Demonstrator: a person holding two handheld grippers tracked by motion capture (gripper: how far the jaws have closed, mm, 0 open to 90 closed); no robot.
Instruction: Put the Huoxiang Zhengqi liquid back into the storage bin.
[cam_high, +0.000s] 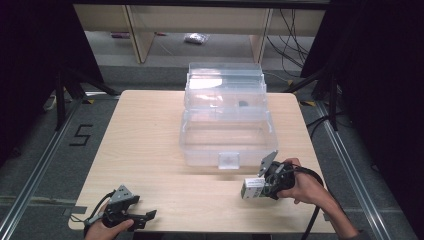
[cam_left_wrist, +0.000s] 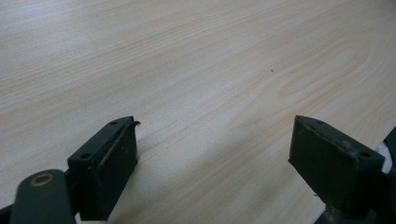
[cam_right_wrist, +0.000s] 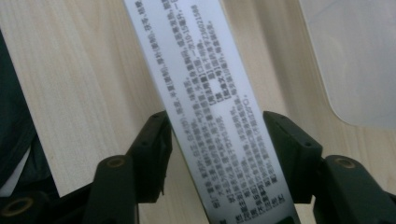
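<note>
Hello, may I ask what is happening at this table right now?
A person works at a wooden table with a gripper in each hand. The right gripper has its jaws on both sides of a small white box printed with text, near the front of an open clear plastic container. The left gripper rests open at the table's near edge, holding nothing.

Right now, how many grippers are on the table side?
2. The left gripper sits at the table's near left edge, jaws open and empty; the right gripper at near right clamps a white box.
</note>
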